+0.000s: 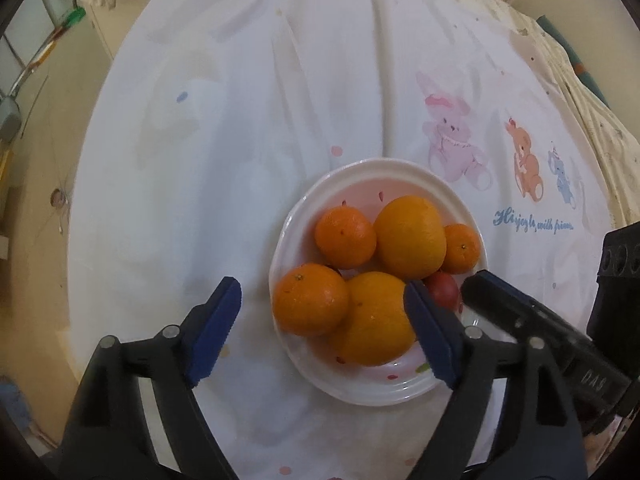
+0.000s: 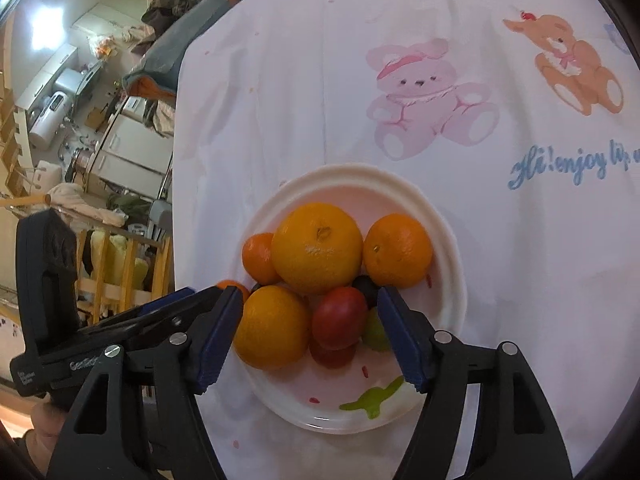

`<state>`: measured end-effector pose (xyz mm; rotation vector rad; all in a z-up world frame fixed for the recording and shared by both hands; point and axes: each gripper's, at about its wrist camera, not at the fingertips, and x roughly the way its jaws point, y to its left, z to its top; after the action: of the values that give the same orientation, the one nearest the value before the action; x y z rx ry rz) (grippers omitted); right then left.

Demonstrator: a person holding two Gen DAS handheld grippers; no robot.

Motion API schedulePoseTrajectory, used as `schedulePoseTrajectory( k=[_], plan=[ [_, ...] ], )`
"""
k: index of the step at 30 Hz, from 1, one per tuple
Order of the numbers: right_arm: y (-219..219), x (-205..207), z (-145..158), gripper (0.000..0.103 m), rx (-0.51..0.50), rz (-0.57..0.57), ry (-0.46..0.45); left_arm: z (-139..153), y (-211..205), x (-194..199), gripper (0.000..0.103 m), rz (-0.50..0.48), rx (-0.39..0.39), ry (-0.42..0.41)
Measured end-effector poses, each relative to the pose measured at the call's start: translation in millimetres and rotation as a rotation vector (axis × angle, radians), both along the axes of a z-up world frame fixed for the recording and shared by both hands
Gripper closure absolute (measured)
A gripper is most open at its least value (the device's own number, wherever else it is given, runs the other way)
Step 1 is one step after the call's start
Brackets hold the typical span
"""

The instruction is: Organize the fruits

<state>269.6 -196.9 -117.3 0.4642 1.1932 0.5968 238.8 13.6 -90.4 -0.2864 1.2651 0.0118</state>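
A white plate (image 1: 384,170) holds several oranges and mandarins, with a large orange (image 1: 410,236) at the back and another (image 1: 376,320) at the front. A red fruit (image 1: 442,290) lies at the plate's right side. My left gripper (image 1: 324,328) is open and empty, its fingers straddling the front fruits just above the plate. In the right wrist view the plate (image 2: 452,280) also holds a red fruit (image 2: 340,318), a green one (image 2: 374,334) and a dark one (image 2: 366,286). My right gripper (image 2: 310,328) is open over an orange (image 2: 272,326) and the red fruit.
The plate stands on a white cloth (image 1: 280,100) printed with cartoon bears (image 1: 524,160), over a round table. The table's left edge (image 2: 176,184) drops to a cluttered room. The right gripper's body (image 1: 540,328) reaches in beside the plate.
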Motion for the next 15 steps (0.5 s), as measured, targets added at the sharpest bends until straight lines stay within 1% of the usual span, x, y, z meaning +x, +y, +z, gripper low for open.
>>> schedulePoseTrajectory(
  k=[4,6,7,11,15],
  plan=[
    [-12,0,6,0.030,-0.011,-0.037,-0.020,6,6,-2,0.022,0.020,0.015,-0.026],
    [-18,-2,11,0.022,-0.008,-0.054,-0.024,11,9,-6,0.022,0.033,0.024,-0.045],
    [-19,-3,13,0.020,-0.009,-0.058,-0.031,14,10,-9,0.022,0.036,0.039,-0.059],
    [-24,-18,30,0.011,-0.060,-0.072,-0.088,29,6,-22,0.022,0.015,0.072,-0.121],
    [-27,-36,50,0.010,-0.074,-0.061,-0.139,46,-4,-36,0.022,-0.039,0.132,-0.195]
  ],
)
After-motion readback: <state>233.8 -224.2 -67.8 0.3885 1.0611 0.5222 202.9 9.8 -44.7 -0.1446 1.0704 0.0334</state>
